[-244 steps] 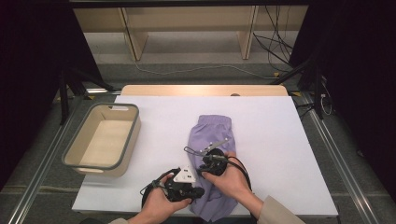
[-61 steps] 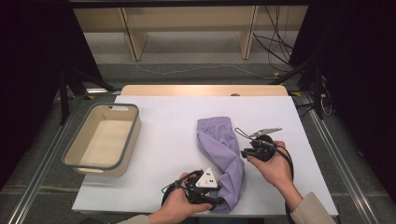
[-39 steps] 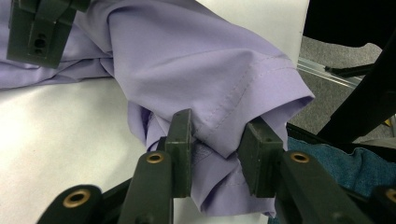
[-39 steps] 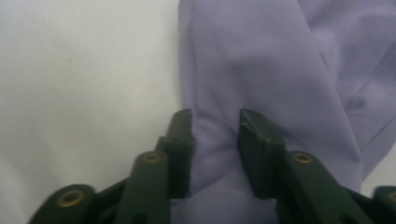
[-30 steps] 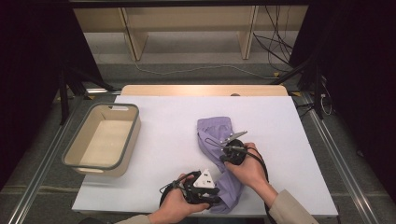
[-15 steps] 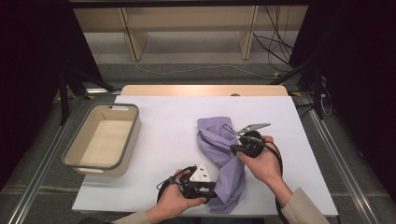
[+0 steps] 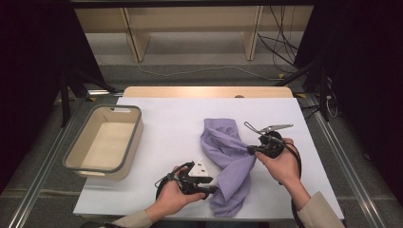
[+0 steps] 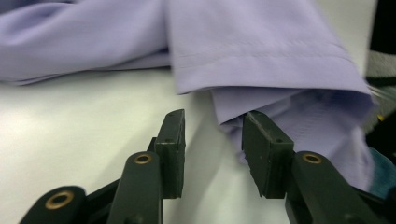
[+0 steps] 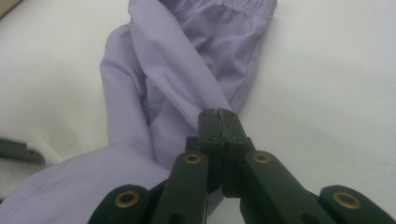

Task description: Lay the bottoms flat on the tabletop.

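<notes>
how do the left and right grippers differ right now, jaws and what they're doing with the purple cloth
The left gripper has a gap between its jaws, which have just been opening, at a hemmed corner of the purple cloth; the right gripper is shut on a fold of it. The left sits low at the cloth's near end; the right pulls its fold up off the white table at the cloth's right side. Both are black, hand-held and at the same cloth.

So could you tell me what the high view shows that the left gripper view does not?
High view alone: the bin at the table's left, and the right gripper shut on a fold of the cloth, lifting it. Left gripper view alone: close up, the left gripper has just been opening; its pads flank a hemmed corner without pressing it. Both: the cloth, white table and left gripper.
</notes>
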{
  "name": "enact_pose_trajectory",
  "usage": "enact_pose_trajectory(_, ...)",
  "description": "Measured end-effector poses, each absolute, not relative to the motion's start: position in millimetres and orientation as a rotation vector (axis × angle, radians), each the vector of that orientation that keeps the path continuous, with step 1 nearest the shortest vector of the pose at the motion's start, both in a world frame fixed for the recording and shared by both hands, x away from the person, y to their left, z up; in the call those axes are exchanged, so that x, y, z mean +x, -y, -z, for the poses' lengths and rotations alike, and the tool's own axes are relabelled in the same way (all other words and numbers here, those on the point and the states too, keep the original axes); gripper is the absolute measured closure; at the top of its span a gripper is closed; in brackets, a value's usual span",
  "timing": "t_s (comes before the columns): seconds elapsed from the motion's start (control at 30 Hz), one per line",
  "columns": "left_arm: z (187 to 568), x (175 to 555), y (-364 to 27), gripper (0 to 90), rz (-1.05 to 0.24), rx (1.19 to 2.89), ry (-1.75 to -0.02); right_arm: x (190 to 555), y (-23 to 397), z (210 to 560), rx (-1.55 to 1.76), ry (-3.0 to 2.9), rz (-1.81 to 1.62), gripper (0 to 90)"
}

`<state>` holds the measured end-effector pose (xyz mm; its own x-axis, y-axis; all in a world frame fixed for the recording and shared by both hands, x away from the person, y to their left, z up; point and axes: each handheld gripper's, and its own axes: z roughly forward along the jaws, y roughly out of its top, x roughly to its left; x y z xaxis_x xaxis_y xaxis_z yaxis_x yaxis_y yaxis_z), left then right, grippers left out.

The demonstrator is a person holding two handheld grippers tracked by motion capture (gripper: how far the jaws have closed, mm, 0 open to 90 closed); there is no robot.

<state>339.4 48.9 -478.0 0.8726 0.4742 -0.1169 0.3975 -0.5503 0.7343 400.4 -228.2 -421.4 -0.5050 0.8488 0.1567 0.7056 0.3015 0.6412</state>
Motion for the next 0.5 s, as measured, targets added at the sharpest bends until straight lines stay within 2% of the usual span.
enact_pose_trajectory(0.2, 473.3, 363.0, -66.6, 57.4, -0.199, 2.171, -0.736, 401.8, 232.0, 422.3, 1.437, -2.365, -0.987, 90.0)
enact_pose_trajectory(0.5, 467.2, 393.7, -68.2, 48.0, -0.221, 2.062, -0.880, 403.2, 230.4, 426.2, 1.453, -2.367, -0.972, 90.0)
